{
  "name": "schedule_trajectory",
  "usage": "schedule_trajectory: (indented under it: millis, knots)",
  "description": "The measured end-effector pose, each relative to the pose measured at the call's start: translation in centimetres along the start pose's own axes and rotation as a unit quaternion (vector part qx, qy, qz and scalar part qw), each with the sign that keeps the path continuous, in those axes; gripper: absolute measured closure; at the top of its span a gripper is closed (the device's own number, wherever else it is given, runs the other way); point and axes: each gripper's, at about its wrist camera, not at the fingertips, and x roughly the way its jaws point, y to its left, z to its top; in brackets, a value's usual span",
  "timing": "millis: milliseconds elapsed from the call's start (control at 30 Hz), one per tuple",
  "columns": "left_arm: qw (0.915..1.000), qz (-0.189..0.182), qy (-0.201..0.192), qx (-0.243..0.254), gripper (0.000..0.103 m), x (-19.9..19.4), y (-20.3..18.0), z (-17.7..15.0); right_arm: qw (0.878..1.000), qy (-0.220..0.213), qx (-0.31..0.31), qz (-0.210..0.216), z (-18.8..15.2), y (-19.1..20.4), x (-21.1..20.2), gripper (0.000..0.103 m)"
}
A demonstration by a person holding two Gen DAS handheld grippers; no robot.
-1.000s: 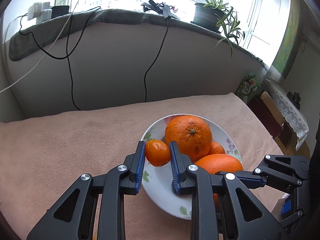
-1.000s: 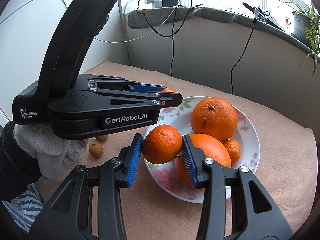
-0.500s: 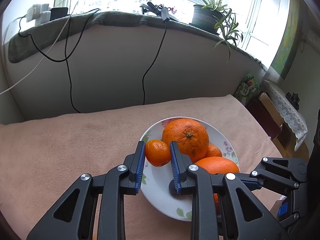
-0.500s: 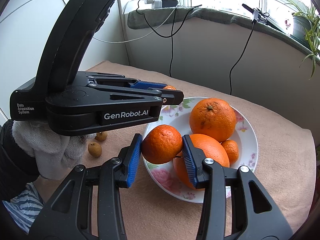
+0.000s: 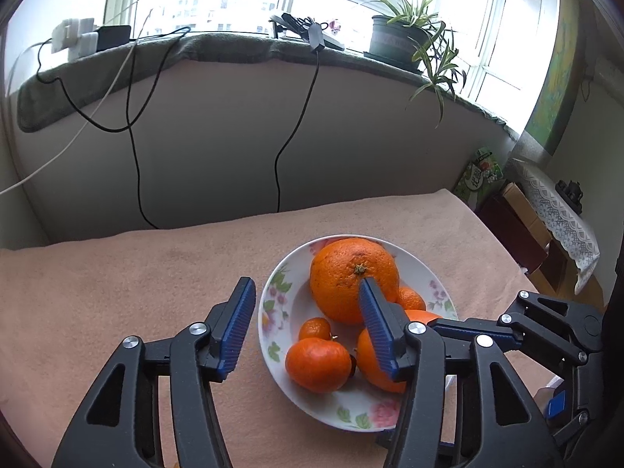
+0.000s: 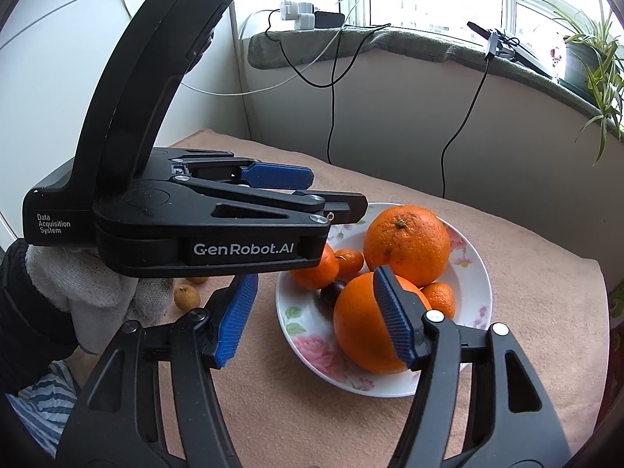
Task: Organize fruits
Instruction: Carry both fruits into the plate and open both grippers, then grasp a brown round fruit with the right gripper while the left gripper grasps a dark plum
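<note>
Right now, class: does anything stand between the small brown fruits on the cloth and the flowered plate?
Nothing visible lies on the cloth between the brown fruits and the plate. The left gripper hangs above that stretch, its jaws just opened with nothing between them, so a straight lift might meet it.

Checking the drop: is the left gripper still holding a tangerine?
No, the left gripper is open and the small tangerine lies on the plate.

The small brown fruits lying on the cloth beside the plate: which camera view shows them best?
The right wrist view. There the small brown fruits lie on the pink cloth, left of the plate, partly hidden behind the left gripper. The left wrist view does not show them at all.
</note>
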Motion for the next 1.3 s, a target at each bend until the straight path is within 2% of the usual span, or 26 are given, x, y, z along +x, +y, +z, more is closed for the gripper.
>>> schedule_trajectory:
  millis: [67, 133, 267, 967, 1300]
  knots:
    - [1.0, 0.001, -0.003, 0.001, 0.033, -0.2, -0.1, 0.1, 1.0, -0.003, 0.001, 0.003, -0.1, 0.0, -0.2, 0.026]
    - [0.9999, 0.013, -0.007, 0.004, 0.027, -0.4, -0.2, 0.2, 1.0, -0.007, 0.002, 0.005, -0.1, 0.0, -0.3, 0.025]
    - [0.9998, 0.019, -0.011, 0.003, 0.023, -0.7, -0.3, 0.3, 1.0, -0.006, -0.001, 0.002, -0.1, 0.2, -0.4, 0.025]
    - [0.9987, 0.037, -0.036, 0.007, 0.023, -3.6, -0.2, -0.1, 1.0, -0.011, 0.007, 0.006, 0.0, 1.4, -1.4, 0.025]
    - [0.9968, 0.056, -0.056, -0.016, 0.023, -6.6, 2.7, -0.8, 1.0, -0.009, 0.003, 0.023, 0.0, 3.2, -1.4, 0.025]
